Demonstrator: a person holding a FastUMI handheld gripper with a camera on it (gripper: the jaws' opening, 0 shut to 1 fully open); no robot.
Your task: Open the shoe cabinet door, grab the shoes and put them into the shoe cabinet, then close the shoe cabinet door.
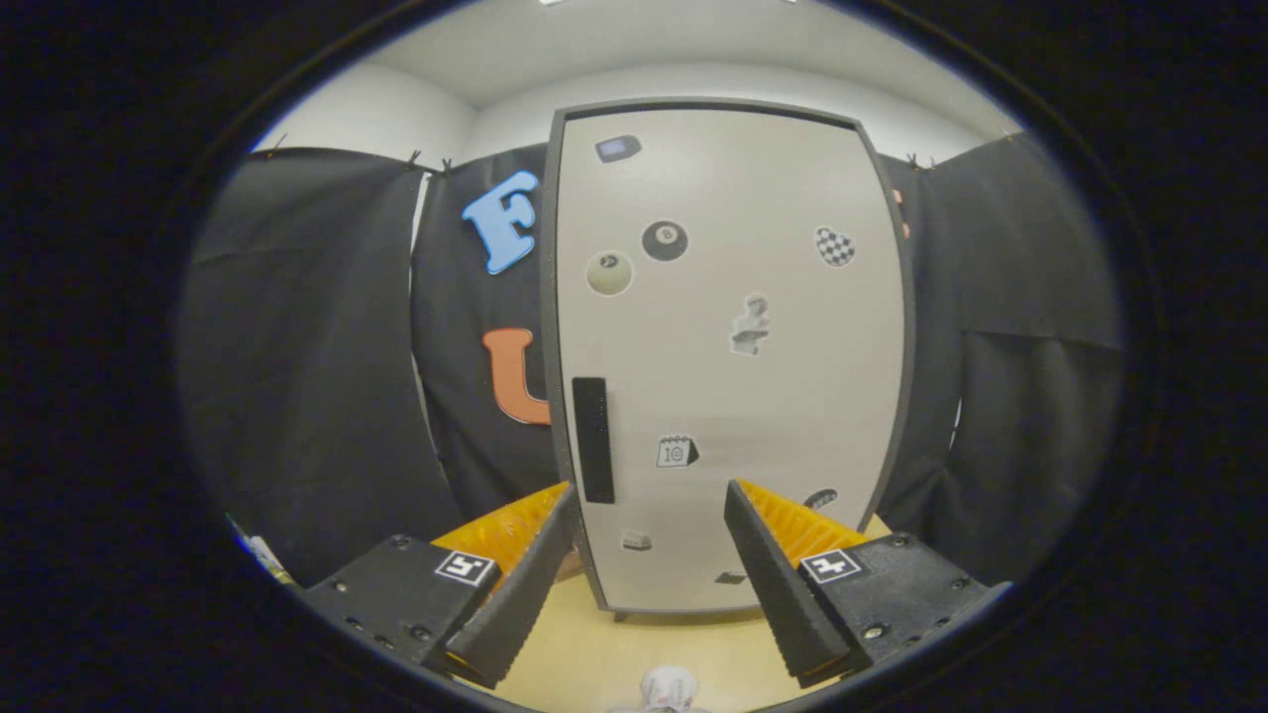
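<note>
The shoe cabinet stands upright straight ahead, its pale door shut, framed in dark grey and dotted with stickers. A black vertical handle sits on the door's left side, just above and ahead of the left finger. My gripper is open, its fingers spread wide before the lower door with nothing between them. A white shoe peeks in at the near edge of the wooden table, below the fingers.
The cabinet rests on a light wooden tabletop. Black cloth walls hang close behind and to both sides. Small objects lie low at the far left.
</note>
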